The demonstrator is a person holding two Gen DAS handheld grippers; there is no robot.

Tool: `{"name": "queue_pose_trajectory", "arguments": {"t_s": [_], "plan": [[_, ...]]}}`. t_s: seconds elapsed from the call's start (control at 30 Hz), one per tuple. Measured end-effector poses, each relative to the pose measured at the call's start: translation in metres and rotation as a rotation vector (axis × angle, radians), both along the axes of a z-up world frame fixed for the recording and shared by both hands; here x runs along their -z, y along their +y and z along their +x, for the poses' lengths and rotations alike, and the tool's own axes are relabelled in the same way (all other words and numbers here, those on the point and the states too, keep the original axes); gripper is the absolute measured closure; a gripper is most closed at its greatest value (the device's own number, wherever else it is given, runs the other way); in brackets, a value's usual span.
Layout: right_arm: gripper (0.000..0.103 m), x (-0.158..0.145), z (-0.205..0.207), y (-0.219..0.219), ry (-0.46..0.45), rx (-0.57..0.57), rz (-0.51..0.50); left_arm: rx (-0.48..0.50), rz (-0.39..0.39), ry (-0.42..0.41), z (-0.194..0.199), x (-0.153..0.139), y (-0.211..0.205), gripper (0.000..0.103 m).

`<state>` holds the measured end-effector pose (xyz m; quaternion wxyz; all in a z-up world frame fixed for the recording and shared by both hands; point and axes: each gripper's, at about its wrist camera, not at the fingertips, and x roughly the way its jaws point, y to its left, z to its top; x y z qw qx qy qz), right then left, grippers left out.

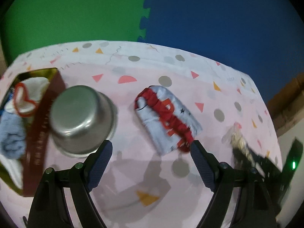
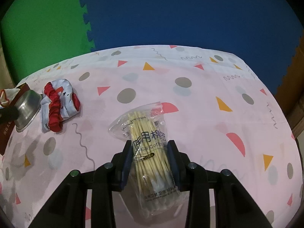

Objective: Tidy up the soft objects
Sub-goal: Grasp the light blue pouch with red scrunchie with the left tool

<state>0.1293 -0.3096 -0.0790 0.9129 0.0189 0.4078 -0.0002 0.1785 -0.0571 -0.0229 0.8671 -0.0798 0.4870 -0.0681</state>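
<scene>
A white cloth item with a red scrunchie band (image 1: 167,117) lies on the pink patterned tablecloth (image 1: 133,171), just beyond my open, empty left gripper (image 1: 151,148). It also shows at the left of the right wrist view (image 2: 58,104). My right gripper (image 2: 150,148) is shut on a clear bag of cotton swabs (image 2: 148,148), held just above the cloth. The bag and right gripper appear blurred at the right of the left wrist view (image 1: 239,142).
A dark red box with gold lining (image 1: 47,125) at the left holds a blue towel (image 1: 11,134) and white cloths with red trim (image 1: 24,98). An upturned steel bowl (image 1: 81,117) stands beside it. Green and blue foam mats (image 1: 152,9) lie beyond the table.
</scene>
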Motion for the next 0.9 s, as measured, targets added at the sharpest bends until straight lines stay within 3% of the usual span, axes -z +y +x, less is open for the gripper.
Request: {"name": "queue_pose_trajectory", "arguments": {"t_s": [0.5, 0.6, 0.67, 0.73, 0.8, 0.9], "plan": [[0.064, 0.002, -0.001, -0.006, 0.001, -0.007, 0.025, -0.012, 0.078, 0.057, 0.044, 0.048, -0.043, 0.022], [0.064, 0.002, -0.001, -0.006, 0.001, -0.008, 0.03, 0.034, 0.118, 0.038, 0.04, 0.049, -0.048, 0.025], [0.064, 0.001, -0.001, -0.006, 0.001, -0.007, 0.03, 0.061, 0.134, 0.019, 0.036, 0.048, -0.047, 0.038], [0.063, 0.001, -0.001, -0.006, 0.002, -0.007, 0.03, 0.09, 0.14, 0.0, 0.031, 0.046, -0.047, 0.059], [0.063, 0.001, -0.001, -0.006, 0.002, -0.007, 0.028, 0.117, 0.131, -0.01, 0.027, 0.044, -0.045, 0.074], [0.063, 0.001, -0.001, -0.005, 0.002, -0.007, 0.027, 0.129, 0.116, -0.007, 0.02, 0.043, -0.039, 0.083]]}}
